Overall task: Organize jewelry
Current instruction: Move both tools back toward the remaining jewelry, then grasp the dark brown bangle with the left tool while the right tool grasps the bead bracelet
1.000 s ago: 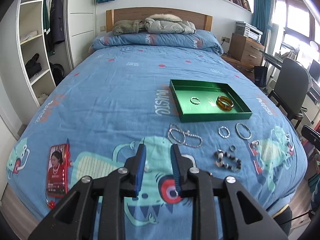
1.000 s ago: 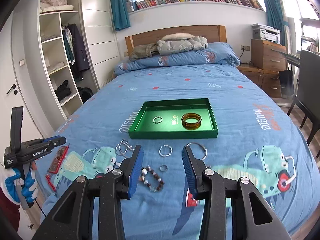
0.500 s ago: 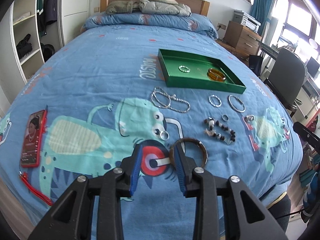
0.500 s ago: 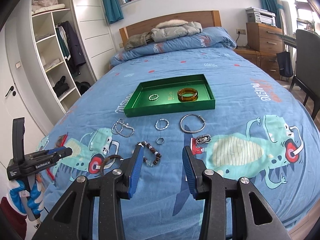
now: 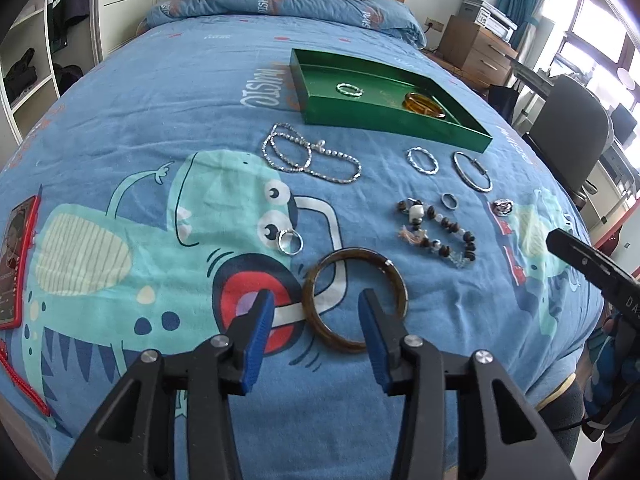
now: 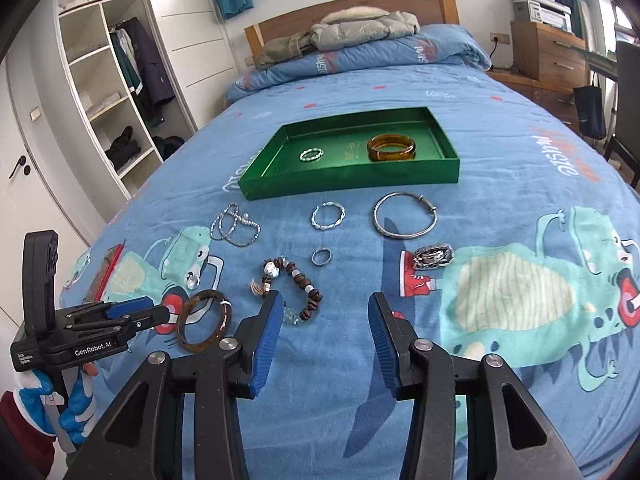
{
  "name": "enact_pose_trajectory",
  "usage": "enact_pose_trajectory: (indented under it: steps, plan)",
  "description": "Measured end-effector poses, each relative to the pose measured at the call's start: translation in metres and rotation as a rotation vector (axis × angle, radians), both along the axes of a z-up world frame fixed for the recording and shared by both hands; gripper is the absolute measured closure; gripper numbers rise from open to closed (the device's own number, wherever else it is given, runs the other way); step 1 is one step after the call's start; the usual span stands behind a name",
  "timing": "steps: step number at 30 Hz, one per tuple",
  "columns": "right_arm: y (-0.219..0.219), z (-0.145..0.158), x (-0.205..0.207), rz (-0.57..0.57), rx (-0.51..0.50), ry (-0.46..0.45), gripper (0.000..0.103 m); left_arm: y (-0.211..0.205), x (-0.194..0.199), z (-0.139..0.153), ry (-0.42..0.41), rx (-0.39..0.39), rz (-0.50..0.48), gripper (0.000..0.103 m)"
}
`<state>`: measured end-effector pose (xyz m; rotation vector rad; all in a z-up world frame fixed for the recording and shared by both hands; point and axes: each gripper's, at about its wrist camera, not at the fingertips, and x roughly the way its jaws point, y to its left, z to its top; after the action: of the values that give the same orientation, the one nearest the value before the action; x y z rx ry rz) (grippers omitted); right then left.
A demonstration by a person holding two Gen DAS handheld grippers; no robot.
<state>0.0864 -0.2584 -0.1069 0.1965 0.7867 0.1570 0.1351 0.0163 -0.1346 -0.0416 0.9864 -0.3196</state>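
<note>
Progress so far is small: green tray point(image 6: 256, 190) on the blue bedspread point(image 5: 160, 128) holds only two pcs, an amber bangle point(image 6: 391, 149) and a small twisted silver ring point(image 6: 311, 155). Rest is loose on the bed in front of the tray: pearl/chain necklace point(image 5: 308, 156), twisted silver hoop point(image 5: 422, 160), plain silver bangle point(image 5: 472, 171), small band ring point(image 5: 449, 201), chunky silver ring point(image 6: 433, 256), beaded bracelet point(image 5: 438, 232), silver ring w/ stone point(image 5: 290, 241) and dark brown bangle point(image 5: 354, 298). Left gripper point(image 5: 316, 320) is low over that brown bangle, jaws opening, its left rim between the blue pads but nothing pressed yet, so released, not grasping. Right gripper point(image 6: 323, 326) hangs near the beaded bracelet, jaws opening too, holding nothing; bracelet's near end sits just by its left pad. Approx. eight pcs left to move, likely brown bangle and beads next.
</note>
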Motion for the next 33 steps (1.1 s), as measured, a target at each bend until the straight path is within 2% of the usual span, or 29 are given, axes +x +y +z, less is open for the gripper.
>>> enact_pose_trajectory:
  steps: [11,21,27,31,33]
  plan:
    - [0.017,-0.034,0.040,0.071,-0.008,0.063,0.058,-0.008,0.015,-0.026,0.051,0.007,0.002,0.061]
    - [0.037,-0.061,0.071,0.126,-0.058,0.115,0.063,-0.023,0.013,-0.041,0.050,0.102,-0.007,0.063]
    - [0.052,-0.069,0.073,0.150,-0.186,0.111,0.071,-0.024,0.015,-0.044,0.046,0.110,0.018,0.076]
    - [0.056,-0.071,0.071,0.163,-0.239,0.105,0.074,-0.025,0.016,-0.044,0.036,0.120,0.025,0.080]
    - [0.055,-0.071,0.070,0.160,-0.250,0.106,0.080,-0.026,0.015,-0.045,0.031,0.125,0.027,0.080]
